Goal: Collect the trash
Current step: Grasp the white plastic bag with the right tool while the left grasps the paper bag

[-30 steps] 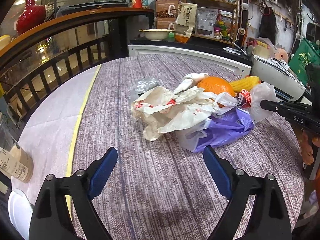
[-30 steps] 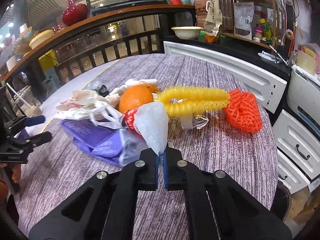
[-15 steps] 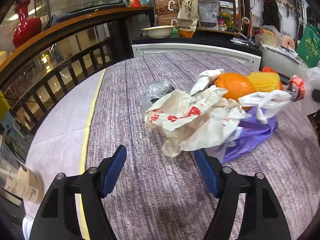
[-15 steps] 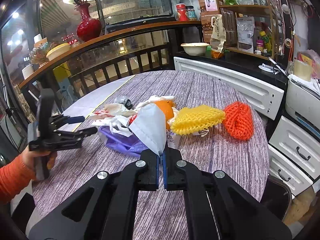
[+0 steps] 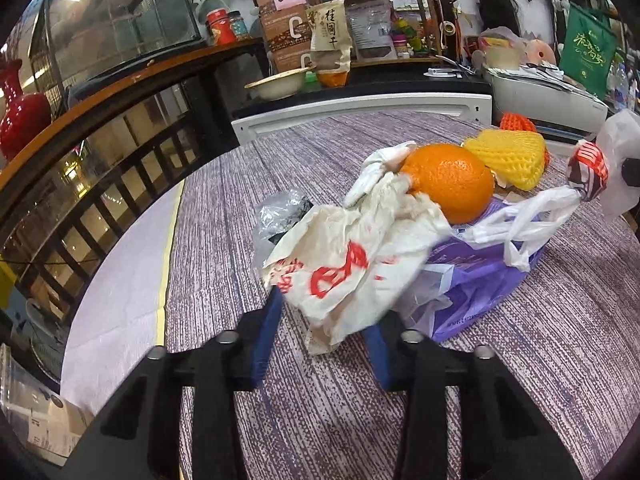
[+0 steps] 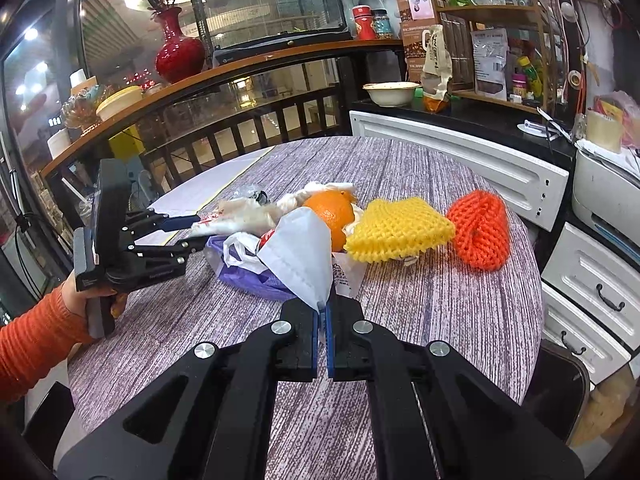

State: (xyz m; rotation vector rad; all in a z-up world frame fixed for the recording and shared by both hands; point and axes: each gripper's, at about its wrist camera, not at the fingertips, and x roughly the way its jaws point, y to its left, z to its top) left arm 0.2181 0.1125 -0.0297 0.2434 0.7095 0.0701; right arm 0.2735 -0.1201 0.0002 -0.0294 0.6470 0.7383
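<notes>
Left gripper point(image 5: 324, 316): jaws part-open, straddling crumpled red-printed paper wrapper point(image 5: 344, 268) on table point(image 5: 560, 340).
Wrapper: light, soft; pinch a thick fold.
Right gripper point(image 6: 322, 320): closed, pinching white plastic bag point(image 6: 302, 248) corner; slippery film.

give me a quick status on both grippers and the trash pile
Left gripper open, straddling crumpled white red-printed paper wrapper. Right gripper shut on white plastic bag. Orange fruit sits atop the pile.
</notes>
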